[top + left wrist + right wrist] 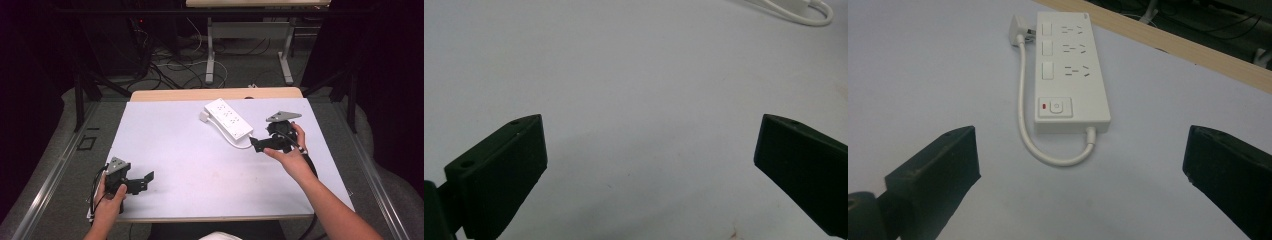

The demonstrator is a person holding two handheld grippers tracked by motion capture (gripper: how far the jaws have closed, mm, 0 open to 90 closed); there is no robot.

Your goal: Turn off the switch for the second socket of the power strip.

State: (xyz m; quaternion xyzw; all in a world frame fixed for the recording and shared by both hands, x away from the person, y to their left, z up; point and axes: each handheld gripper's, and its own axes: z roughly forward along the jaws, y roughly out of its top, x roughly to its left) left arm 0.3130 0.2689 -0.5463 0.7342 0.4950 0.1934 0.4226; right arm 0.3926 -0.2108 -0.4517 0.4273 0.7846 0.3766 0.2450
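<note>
The white power strip (1072,75) lies flat at the far right of the table (165,150), just ahead of the right gripper (1080,165), whose jaws stand apart; being rigid, smooth plastic with a stiff cord (1023,100), it is best gripped across its narrow sides.

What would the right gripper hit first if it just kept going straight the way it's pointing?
Most likely the white cable looping at the near end of the power strip, then the strip's switch end. The right gripper is open and aimed at it, with only bare table between; the exact height is unclear.
</note>
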